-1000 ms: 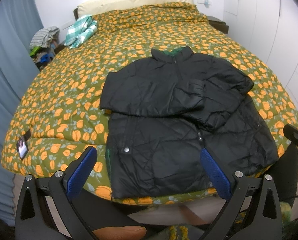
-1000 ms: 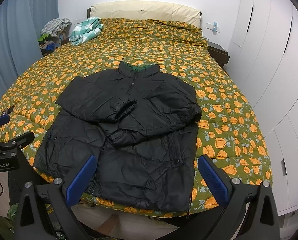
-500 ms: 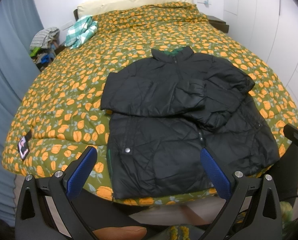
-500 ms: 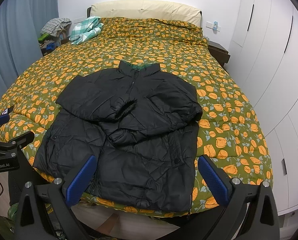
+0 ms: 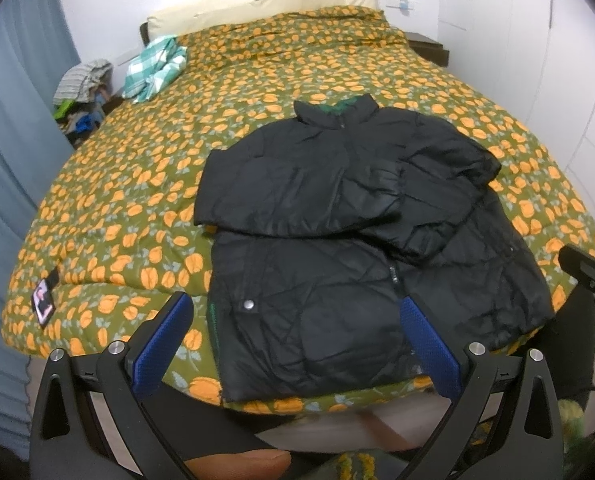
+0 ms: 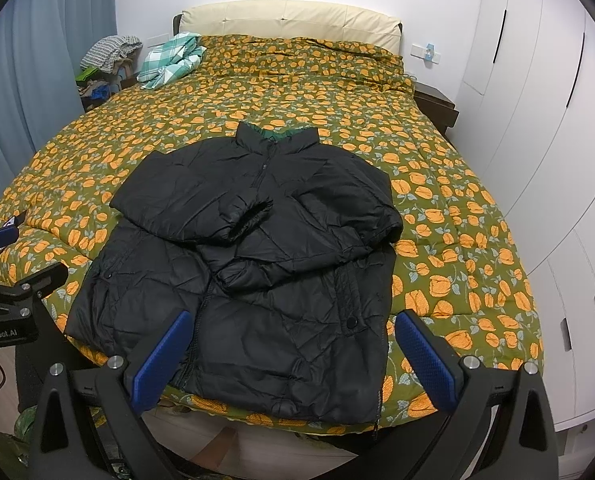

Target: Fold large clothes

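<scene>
A black puffer jacket (image 5: 349,240) (image 6: 257,256) lies front up at the foot of the bed, collar toward the headboard. Both sleeves are folded across its chest, one cuff (image 6: 249,212) resting on top. My left gripper (image 5: 293,328) hovers open in front of the hem's left half, blue pads wide apart and empty. My right gripper (image 6: 293,344) is open too, held just before the hem's right half, touching nothing. Each gripper shows at the edge of the other's view.
The bed carries a green quilt with orange flowers (image 6: 437,184) and a cream headboard (image 6: 289,20). A teal checked cloth (image 6: 169,60) lies near the pillows. Clothes pile (image 6: 109,56) on the left, white wardrobe (image 6: 545,120) on the right. A small tag (image 5: 43,300) is on the quilt's left edge.
Both views have shifted only slightly; the jacket lies as before and both grippers stay open.
</scene>
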### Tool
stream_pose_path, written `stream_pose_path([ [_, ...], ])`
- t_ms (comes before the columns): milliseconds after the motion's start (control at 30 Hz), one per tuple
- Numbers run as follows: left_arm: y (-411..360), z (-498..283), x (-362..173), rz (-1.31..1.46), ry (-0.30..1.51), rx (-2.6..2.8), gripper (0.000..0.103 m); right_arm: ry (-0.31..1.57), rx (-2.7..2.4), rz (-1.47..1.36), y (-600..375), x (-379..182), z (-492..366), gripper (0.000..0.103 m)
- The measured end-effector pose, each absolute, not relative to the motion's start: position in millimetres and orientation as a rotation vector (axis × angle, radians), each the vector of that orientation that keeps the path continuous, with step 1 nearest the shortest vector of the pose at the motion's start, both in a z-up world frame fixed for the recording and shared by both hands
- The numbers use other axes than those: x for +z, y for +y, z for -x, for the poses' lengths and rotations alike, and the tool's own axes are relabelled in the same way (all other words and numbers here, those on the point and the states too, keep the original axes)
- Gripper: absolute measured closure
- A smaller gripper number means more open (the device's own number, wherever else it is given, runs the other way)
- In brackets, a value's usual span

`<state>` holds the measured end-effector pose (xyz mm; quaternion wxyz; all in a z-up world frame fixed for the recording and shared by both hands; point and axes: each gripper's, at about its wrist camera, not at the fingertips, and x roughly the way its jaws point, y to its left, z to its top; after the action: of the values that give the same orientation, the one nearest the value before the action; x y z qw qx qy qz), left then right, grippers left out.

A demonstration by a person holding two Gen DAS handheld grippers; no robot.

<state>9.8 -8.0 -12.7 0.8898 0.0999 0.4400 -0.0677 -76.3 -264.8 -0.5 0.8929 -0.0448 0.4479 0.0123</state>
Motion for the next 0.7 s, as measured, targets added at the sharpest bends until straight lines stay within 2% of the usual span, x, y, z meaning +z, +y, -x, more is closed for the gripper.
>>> stream_pose_path([
  [700, -14.6, -12.7, -22.5, -0.224, 0.951, -0.149, 0.000, 0.939, 0.014, 0.100, -273.2, 1.3, 71.5, 0.000],
])
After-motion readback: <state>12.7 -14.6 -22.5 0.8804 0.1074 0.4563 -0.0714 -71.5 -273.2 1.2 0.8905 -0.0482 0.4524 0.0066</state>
